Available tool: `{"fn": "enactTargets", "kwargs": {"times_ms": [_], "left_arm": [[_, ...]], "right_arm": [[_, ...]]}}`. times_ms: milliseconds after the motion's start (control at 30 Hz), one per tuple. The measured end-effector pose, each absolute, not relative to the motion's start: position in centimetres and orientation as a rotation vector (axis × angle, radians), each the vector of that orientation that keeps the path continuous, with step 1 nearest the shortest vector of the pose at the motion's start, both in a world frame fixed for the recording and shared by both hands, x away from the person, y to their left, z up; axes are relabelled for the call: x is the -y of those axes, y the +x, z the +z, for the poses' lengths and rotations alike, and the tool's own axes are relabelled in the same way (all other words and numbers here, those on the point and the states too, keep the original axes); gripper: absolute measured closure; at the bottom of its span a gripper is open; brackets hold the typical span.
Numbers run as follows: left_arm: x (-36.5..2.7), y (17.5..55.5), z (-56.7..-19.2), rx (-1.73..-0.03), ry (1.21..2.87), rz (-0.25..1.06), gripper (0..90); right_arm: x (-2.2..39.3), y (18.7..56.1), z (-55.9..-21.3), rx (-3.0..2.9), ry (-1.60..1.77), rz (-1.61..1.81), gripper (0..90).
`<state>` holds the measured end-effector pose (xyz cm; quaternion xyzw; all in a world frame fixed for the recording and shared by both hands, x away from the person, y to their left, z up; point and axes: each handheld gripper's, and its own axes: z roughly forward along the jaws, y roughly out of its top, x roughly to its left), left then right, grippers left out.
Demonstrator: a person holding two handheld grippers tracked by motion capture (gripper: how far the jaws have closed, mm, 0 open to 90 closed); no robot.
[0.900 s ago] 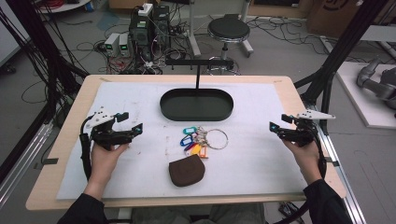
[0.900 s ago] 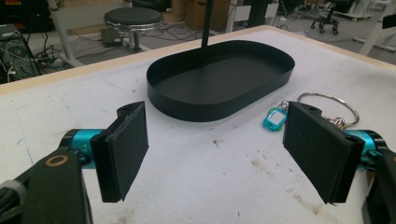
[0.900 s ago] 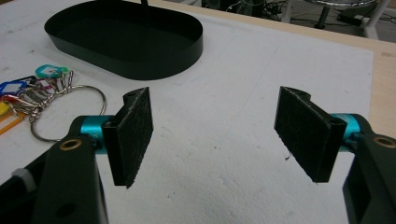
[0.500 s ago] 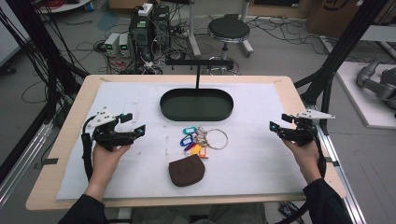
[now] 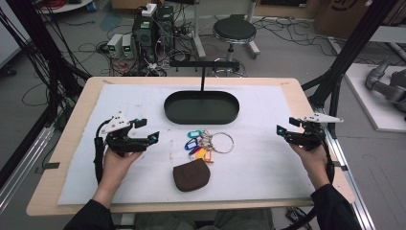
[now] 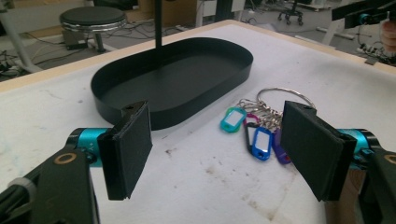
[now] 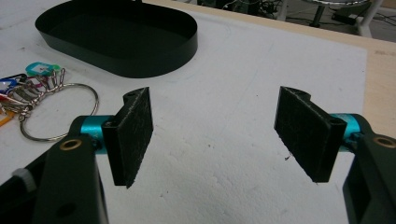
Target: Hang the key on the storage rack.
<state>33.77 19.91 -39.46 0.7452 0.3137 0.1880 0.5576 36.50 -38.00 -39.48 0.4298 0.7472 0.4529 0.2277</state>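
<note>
From the high view, a white mat covered most of the wooden table, leaving bare wood as a strip along the left, right and near edges. A black oval tray sat toward the far middle, with a thin post rising behind it to a crossbar. Just in front of the tray lay a bunch of keys with coloured tags on a large ring, and nearer the person a brown pouch. Wide stretches of bare mat lay to either side of these things. The left gripper was held over the left part of the mat, pointing right toward the keys but apart from them, the hand wrapped around its body from below. The right gripper was at the mat's right edge, well apart from the keys, pointing left, with its grey plate over the table's margin.

In the left gripper view, the left gripper had its jaws spread wide and held nothing. Between and beyond them lay open, lightly stained mat; the tagged keys lay close to the right jaw, and the tray's near wall curved just behind the left jaw. The other gripper showed at the top right corner.

In the right gripper view, the right gripper likewise stood wide open and empty above bare mat. The key ring lay at the left, the tray farther off, and the table's wooden edge ran along the right.
</note>
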Motion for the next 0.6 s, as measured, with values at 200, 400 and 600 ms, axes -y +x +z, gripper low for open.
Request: {"fn": "enactTargets", "kwargs": {"times_ms": [200,400,600], "left_arm": [[-18.8,33.8,-39.7,-0.720,1.772,0.417,26.1],[-17.5,34.2,-39.4,-0.678,1.775,0.394,31.7],[-14.8,35.3,-38.7,-0.657,1.821,0.335,33.7]], "right_arm": [[37.6,36.4,-39.7,-2.076,1.174,1.234,33.4],[37.2,36.5,-39.8,-2.087,1.161,1.222,33.7],[37.4,36.5,-39.9,-2.087,1.166,1.230,33.6]]}}
